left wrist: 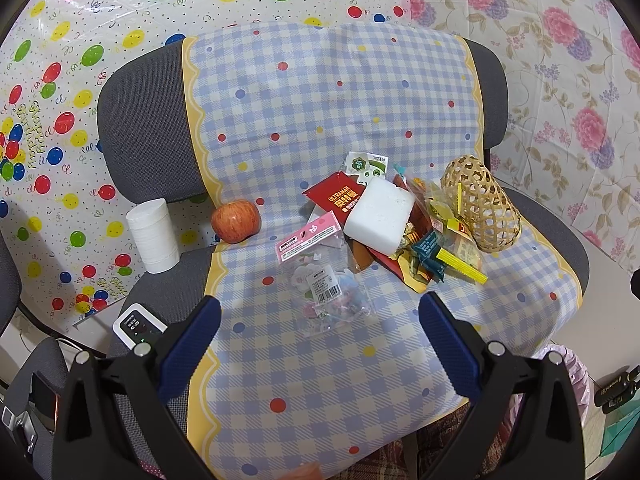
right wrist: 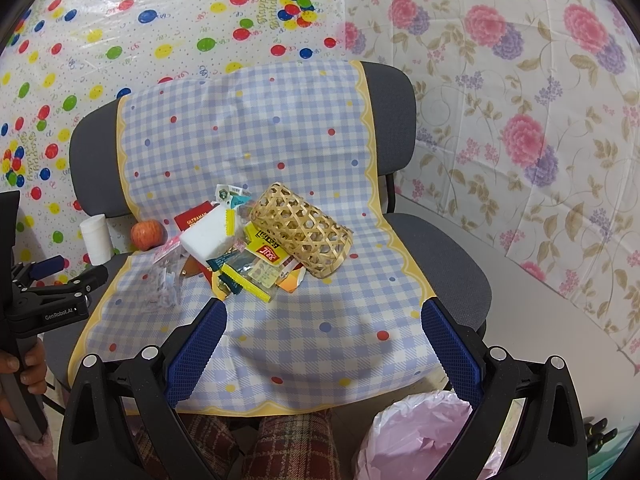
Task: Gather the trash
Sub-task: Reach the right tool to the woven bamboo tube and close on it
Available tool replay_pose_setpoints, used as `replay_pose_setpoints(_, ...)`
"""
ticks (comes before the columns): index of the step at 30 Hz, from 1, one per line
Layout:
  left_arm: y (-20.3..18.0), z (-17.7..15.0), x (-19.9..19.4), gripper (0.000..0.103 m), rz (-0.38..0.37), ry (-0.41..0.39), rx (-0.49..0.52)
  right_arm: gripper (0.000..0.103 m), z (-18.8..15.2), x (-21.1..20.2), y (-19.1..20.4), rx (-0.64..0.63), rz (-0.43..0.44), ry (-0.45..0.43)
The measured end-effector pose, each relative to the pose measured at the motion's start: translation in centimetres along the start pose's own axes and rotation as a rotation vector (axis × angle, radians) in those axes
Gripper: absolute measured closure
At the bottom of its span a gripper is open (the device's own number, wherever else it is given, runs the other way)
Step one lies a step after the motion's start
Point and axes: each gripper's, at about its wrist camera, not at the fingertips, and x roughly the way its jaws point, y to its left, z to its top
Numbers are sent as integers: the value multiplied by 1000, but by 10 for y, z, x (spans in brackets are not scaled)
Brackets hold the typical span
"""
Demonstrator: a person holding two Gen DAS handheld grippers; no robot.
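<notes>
The left gripper [left wrist: 320, 320], black tongs with blue ribbed pads, hangs released, its fingers spread wide above the seat of a grey office chair [left wrist: 140, 128] draped with a blue-and-white checked cloth [left wrist: 320, 100]. Just beyond its tips lies a clear plastic packet with a pink card header [left wrist: 320, 276]. Behind that sits the heap of trash: a red Ultraman packet [left wrist: 340, 196], a white foam block [left wrist: 380, 216] resting on crumpled snack wrappers [left wrist: 432, 256], and a woven bamboo basket [left wrist: 480, 204] tipped on its side at the heap's right edge. A red apple [left wrist: 236, 221] and a white paper roll [left wrist: 152, 236] stand to the left.

From the right wrist, the right gripper [right wrist: 320, 336] is likewise unclenched and holds nothing, poised over bare cloth in front of the wrappers [right wrist: 248, 268]. The basket [right wrist: 304, 232] touches the heap. At bottom right is what looks like a bin lined with a pink plastic bag [right wrist: 408, 432]. A hand [right wrist: 24, 368] grips the left tool's handle at the far left.
</notes>
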Motion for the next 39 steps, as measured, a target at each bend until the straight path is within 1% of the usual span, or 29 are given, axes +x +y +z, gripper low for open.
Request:
replay_pose_setpoints(4, 1, -4, -1, 7, 0, 5, -2, 6, 0, 3, -1, 11, 1, 4)
replay_pose_setpoints(6, 4, -2, 5, 7, -1, 15, -9, 6, 1, 10, -12, 26, 6, 6)
replay_pose_setpoints(7, 4, -2, 6, 7, -2, 18, -11, 6, 0, 11, -7, 27, 5, 1)
replay_pose_setpoints(11, 6, 1, 14, 7, 0, 25, -23, 6, -1, 29, -8, 1, -15, -29)
replay_pose_setpoints(18, 9, 0, 32, 7, -39, 50, -45, 6, 2, 64, -11, 12, -21, -15)
replay_pose_setpoints(21, 10, -1, 43, 7, -32, 67, -50, 6, 4, 75, -11, -2, 16, -69)
replay_pose_setpoints(22, 11, -1, 44, 7, -28, 69, -49, 6, 5, 79, -10, -9, 12, -69)
replay_pose_setpoints(24, 9, 1, 52, 7, -3, 72, -33, 6, 9, 93, -8, -29, 15, -43)
replay_pose_setpoints(27, 8, 4, 57, 7, -25, 39, -32, 6, 14, 111, -4, -53, 22, -16)
replay_pose_setpoints(30, 4, 8, 66, 7, -4, 17, -20, 6, 17, 126, 3, -106, 12, -7)
replay_pose_setpoints(35, 5, 18, 84, 7, 10, 22, -26, 7, 24, 155, 12, -177, 9, 12)
replay_pose_setpoints(39, 3, 26, 99, 7, 19, 51, -4, 8, 31, 178, 18, -224, 40, 27)
